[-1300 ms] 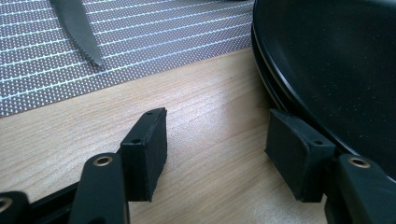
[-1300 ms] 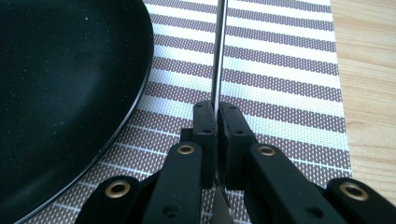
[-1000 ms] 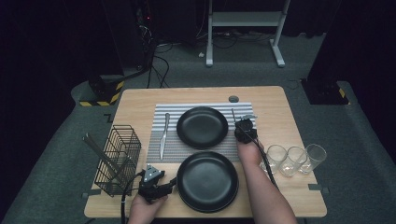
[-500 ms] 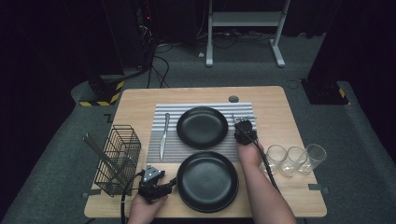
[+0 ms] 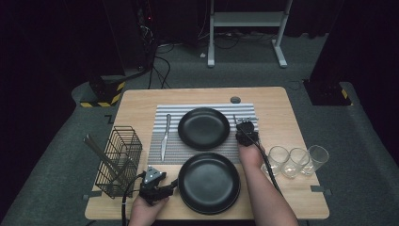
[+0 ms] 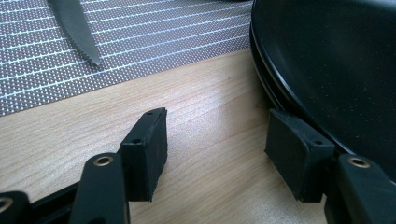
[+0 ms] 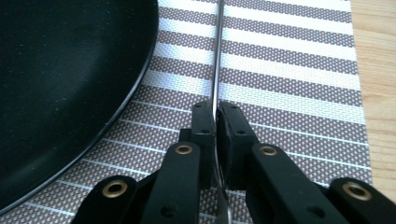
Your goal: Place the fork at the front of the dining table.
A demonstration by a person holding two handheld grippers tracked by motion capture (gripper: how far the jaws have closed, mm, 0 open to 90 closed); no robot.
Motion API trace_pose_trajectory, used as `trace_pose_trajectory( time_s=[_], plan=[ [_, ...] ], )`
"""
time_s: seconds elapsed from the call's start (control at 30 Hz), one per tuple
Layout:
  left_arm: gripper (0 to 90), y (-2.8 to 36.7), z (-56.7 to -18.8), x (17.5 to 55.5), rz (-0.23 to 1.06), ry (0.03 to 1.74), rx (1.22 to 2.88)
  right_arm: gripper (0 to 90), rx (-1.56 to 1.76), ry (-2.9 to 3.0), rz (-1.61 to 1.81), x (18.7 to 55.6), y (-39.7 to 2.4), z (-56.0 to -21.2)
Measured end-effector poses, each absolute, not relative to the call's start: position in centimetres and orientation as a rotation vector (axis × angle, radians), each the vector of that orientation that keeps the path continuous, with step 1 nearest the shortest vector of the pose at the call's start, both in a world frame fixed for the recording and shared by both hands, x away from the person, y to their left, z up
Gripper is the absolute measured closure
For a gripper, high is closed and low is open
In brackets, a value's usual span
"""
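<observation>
Two black pads of the right gripper (image 7: 215, 122) pinch a thin steel utensil handle (image 7: 217, 56); its working end is not visible, possibly a fork. It lies on the striped woven placemat (image 7: 299, 84), just right of the upper black plate (image 5: 203, 128). Judged light, stiff and smooth, so liable to pivot or slip; a mid-shaft hold seems best. Left gripper (image 6: 212, 149) rests on the wooden table (image 6: 205, 98) with jaws apart and empty, one pad beside the lower plate (image 6: 336, 60). A serrated knife (image 6: 77, 28) lies on the mat.
</observation>
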State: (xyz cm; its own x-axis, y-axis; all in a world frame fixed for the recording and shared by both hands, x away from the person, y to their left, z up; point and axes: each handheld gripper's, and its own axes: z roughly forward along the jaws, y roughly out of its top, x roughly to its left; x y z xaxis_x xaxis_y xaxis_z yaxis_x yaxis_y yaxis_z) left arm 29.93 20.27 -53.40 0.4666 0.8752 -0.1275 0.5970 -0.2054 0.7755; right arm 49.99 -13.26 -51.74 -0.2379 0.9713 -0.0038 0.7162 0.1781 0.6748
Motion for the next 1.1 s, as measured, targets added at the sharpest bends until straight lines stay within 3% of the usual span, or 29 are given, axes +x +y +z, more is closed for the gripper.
trace_pose_trajectory(
  time_s=[0.6, 1.1],
  plan=[
    [38.8, 20.3, -53.4, 29.9, 0.438, 1.23, 1.912, 59.3, 1.579, 1.999, 0.797, 47.4, -12.9, -50.5],
    [39.0, 20.3, -53.4, 29.9, 0.433, 1.234, 1.905, 54.6, 1.612, 1.988, 0.792, 45.8, -12.8, -51.0]
  ],
)
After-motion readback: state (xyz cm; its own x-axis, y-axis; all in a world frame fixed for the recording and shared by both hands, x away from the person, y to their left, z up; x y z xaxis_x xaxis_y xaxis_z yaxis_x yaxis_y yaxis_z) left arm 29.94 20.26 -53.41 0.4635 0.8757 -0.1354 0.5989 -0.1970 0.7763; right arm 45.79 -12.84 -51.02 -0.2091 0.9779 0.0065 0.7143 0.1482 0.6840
